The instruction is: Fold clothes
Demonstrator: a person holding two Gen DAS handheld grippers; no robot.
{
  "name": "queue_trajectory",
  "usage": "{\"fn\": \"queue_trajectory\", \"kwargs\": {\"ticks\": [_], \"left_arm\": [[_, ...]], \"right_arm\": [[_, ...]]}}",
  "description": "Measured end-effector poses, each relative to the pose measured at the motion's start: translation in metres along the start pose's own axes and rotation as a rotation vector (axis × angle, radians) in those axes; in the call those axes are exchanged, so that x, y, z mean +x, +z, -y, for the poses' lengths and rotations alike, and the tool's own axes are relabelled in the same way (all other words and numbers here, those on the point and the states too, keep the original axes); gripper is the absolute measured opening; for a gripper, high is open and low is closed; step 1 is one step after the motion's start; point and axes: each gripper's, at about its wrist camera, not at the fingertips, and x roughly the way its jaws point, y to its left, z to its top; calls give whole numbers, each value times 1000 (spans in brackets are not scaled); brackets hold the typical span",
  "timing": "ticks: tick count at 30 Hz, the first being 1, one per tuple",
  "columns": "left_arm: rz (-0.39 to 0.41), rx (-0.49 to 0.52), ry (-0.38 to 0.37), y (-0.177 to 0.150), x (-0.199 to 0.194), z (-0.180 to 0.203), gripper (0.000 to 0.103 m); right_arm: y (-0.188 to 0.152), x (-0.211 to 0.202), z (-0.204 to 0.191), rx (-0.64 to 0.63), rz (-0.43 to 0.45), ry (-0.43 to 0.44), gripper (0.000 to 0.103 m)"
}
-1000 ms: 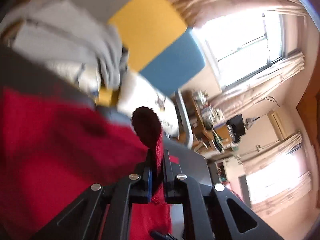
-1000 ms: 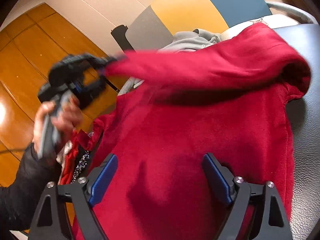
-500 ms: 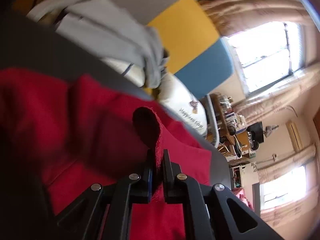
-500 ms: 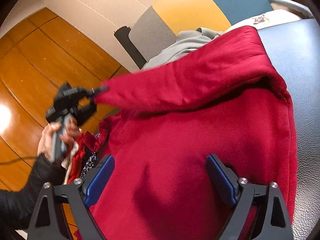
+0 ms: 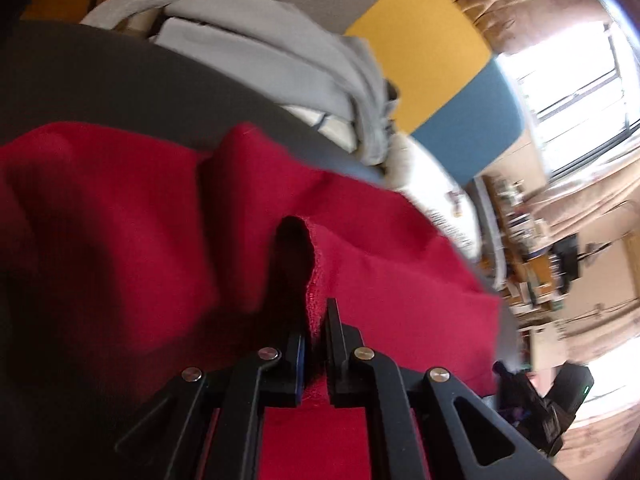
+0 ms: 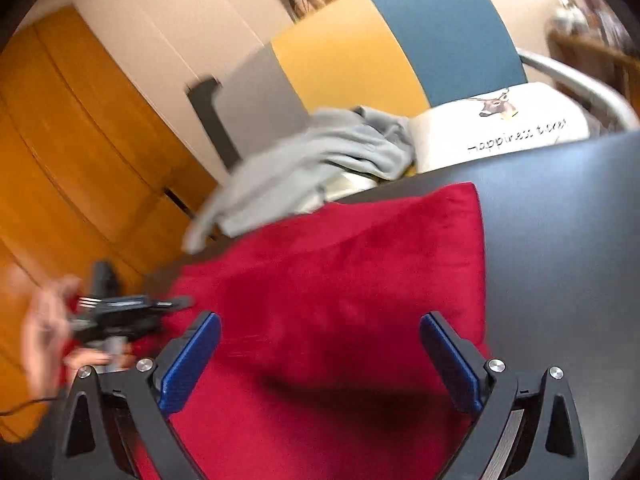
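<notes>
Pinching a fold of the red garment [image 5: 380, 264] between near-closed jaws, left gripper [image 5: 316, 344] sits at the cloth's edge, a raised lip of fabric standing up at 12 o'clock just past the fingertips. Spreading from there toward 9 and 2 o'clock, red cloth flat on the dark table [image 5: 120, 76]. Beyond it, at 12 to 1 o'clock, a grey garment [image 5: 304, 64] heaped on the yellow-and-blue chair [image 5: 432, 56].

Hovering wide open and holding nothing, right gripper [image 6: 320, 360] above the same red garment [image 6: 340, 288], cloth running away toward 1 o'clock to a squared far corner near the white cushion [image 6: 500, 128]. Seen at 9 o'clock in this view, the left gripper [image 6: 132, 312] in a hand [image 6: 44, 336], at the garment's left edge.

Judged from that: long axis of the cloth running roughly 7 to 1 o'clock from the right gripper; left side already gripped, right side free and directly under the open jaws. Whether a fold is being laid down or lifted, not settled by the blur.
</notes>
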Motion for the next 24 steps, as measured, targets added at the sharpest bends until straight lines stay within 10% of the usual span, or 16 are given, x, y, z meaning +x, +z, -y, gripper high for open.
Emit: {"fn": "queue_trajectory", "kwargs": {"ticks": [11, 24], "left_arm": [[79, -6, 2, -37, -36, -27, 17], [236, -229, 80, -129, -135, -107, 25]], "right_arm": [[-20, 49, 3, -210, -106, -318, 103], [-30, 27, 20, -211, -101, -352, 103]]}}
